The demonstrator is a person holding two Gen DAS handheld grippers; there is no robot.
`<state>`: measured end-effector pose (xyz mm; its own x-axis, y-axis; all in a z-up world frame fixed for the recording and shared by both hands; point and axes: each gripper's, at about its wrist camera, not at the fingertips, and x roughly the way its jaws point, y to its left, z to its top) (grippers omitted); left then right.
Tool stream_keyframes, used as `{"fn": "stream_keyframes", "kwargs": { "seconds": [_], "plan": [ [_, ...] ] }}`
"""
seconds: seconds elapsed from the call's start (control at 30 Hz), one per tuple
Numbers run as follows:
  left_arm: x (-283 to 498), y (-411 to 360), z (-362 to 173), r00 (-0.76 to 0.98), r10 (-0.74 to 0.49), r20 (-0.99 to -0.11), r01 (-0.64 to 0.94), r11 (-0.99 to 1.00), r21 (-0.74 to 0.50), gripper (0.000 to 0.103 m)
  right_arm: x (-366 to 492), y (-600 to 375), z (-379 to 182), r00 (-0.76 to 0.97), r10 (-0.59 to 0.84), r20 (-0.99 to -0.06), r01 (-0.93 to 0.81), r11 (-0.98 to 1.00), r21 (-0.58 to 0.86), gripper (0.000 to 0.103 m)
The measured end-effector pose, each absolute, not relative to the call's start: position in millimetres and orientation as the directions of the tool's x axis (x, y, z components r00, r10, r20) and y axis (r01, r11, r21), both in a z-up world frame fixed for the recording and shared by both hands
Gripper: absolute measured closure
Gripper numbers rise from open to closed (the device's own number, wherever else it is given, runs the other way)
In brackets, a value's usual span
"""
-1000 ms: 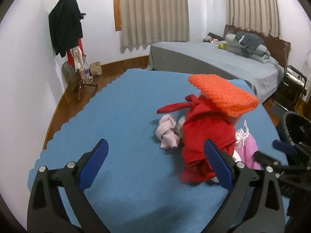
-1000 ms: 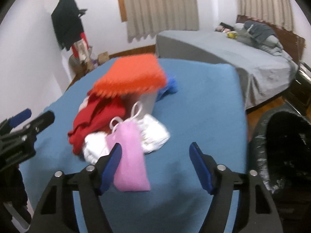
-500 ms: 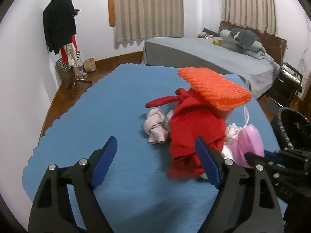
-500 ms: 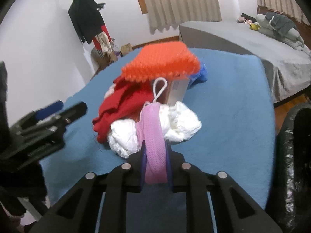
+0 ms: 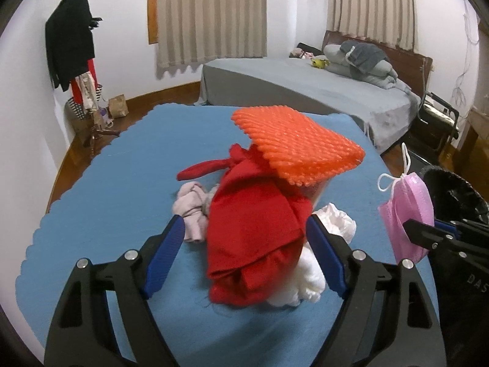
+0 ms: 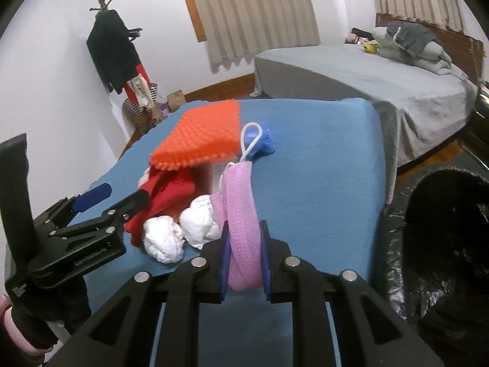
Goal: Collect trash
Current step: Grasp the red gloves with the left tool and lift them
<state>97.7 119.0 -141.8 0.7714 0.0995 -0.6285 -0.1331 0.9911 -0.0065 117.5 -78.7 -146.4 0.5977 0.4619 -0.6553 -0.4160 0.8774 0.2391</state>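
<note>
While the right gripper (image 6: pixel 244 258) clamps the pink mask (image 6: pixel 243 214), soft mesh with a white loop, carry it level over the black-lined bin (image 6: pixel 443 244) before releasing. Left gripper (image 5: pixel 244 257): fingers apart, straddling limp red cloth (image 5: pixel 253 238); beside it crumpled white tissue (image 5: pixel 333 223), knobbly orange pad (image 5: pixel 293 146).

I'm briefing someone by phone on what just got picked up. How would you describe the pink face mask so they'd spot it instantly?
Look to the blue-covered table, at its edge nearest the black-lined trash bin. The right gripper is clamped on the pink face mask, held above the cloth. Unlike the white wads beside it, it is pink mesh with white ear loops.
</note>
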Motion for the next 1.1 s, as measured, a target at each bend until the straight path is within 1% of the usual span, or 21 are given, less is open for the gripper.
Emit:
{"fn": "stream_keyframes", "kwargs": {
  "seconds": [0.03, 0.07, 0.1, 0.13, 0.17, 0.2, 0.23, 0.33, 0.53, 0.73, 0.93, 1.03, 1.1],
  "plan": [
    [101, 118, -145, 0.768, 0.096, -0.633, -0.128, 0.992, -0.005, 0.036, 119, -78, -146, 0.597, 0.461, -0.656, -0.415, 0.878, 0.239, 0.086],
    [103, 117, -148, 0.763, 0.089, -0.641, -0.121, 0.993, -0.006, 0.041, 119, -77, -146, 0.597, 0.461, -0.657, -0.415, 0.878, 0.239, 0.086],
    [107, 119, -152, 0.755, 0.071, -0.651, -0.108, 0.994, -0.017, 0.055, 119, -76, -145, 0.596, 0.462, -0.657, -0.417, 0.877, 0.239, 0.086],
    [109, 119, -155, 0.752, 0.045, -0.658, -0.092, 0.995, -0.038, 0.073, 119, -75, -144, 0.597, 0.463, -0.655, -0.42, 0.876, 0.237, 0.086],
    [111, 122, -158, 0.747, 0.002, -0.664, -0.073, 0.994, -0.078, 0.079, 117, -76, -143, 0.598, 0.464, -0.654, -0.422, 0.875, 0.236, 0.086],
    [110, 124, -159, 0.748, -0.01, -0.664, -0.072, 0.993, -0.095, 0.086, 116, -76, -142, 0.6, 0.466, -0.65, -0.425, 0.874, 0.234, 0.086],
    [108, 127, -158, 0.752, -0.01, -0.659, -0.076, 0.992, -0.103, 0.09, 115, -78, -142, 0.603, 0.467, -0.648, -0.426, 0.874, 0.233, 0.086],
    [100, 132, -148, 0.774, -0.006, -0.634, -0.084, 0.99, -0.112, 0.093, 114, -82, -137, 0.609, 0.472, -0.637, -0.425, 0.873, 0.241, 0.086],
    [75, 147, -116, 0.821, 0.002, -0.571, -0.112, 0.981, -0.157, 0.094, 110, -87, -128, 0.627, 0.481, -0.613, -0.425, 0.871, 0.248, 0.086],
    [62, 142, -84, 0.857, -0.018, -0.514, -0.086, 0.98, -0.177, 0.094, 108, -90, -111, 0.647, 0.493, -0.581, -0.435, 0.865, 0.25, 0.086],
    [55, 127, -57, 0.891, -0.067, -0.449, -0.031, 0.978, -0.207, 0.094, 106, -98, -96, 0.669, 0.497, -0.553, -0.437, 0.864, 0.25, 0.086],
    [58, 117, -59, 0.89, -0.064, -0.452, -0.021, 0.983, -0.181, 0.094, 108, -99, -98, 0.667, 0.489, -0.562, -0.43, 0.869, 0.246, 0.086],
    [63, 113, -72, 0.869, -0.077, -0.489, -0.02, 0.982, -0.19, 0.094, 108, -98, -105, 0.657, 0.484, -0.577, -0.423, 0.871, 0.249, 0.086]
  ]
}}
